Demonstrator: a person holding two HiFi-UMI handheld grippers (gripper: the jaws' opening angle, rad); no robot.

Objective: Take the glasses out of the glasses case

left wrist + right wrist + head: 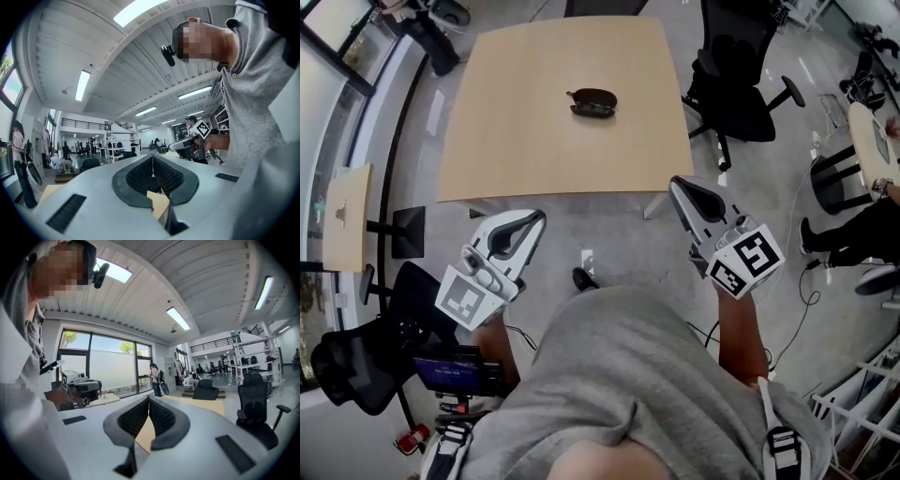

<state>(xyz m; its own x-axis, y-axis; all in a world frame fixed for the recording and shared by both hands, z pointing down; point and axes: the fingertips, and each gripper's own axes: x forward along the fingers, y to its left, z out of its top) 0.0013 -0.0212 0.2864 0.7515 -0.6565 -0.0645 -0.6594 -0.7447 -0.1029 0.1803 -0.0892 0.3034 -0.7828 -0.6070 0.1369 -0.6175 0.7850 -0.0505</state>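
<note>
A dark glasses case [592, 102] lies on the light wooden table [516, 141], a little beyond its middle. Whether its lid is up is too small to tell, and no glasses show apart from it. Both grippers hang over the floor, short of the table's near edge. My left gripper [538, 217] is shut and holds nothing; in its own view the jaws meet at the tips [152, 157]. My right gripper [676, 182] is also shut and holds nothing, its pads touching [148, 397]. Each gripper shows in the other's view: the right gripper [187, 144] and the left gripper [83, 391].
A black office chair [739, 82] stands at the table's right side, and another chair [352, 370] is at my lower left. A small side table [347, 216] sits on the left. A seated person's legs [853, 234] and cables on the floor are to the right.
</note>
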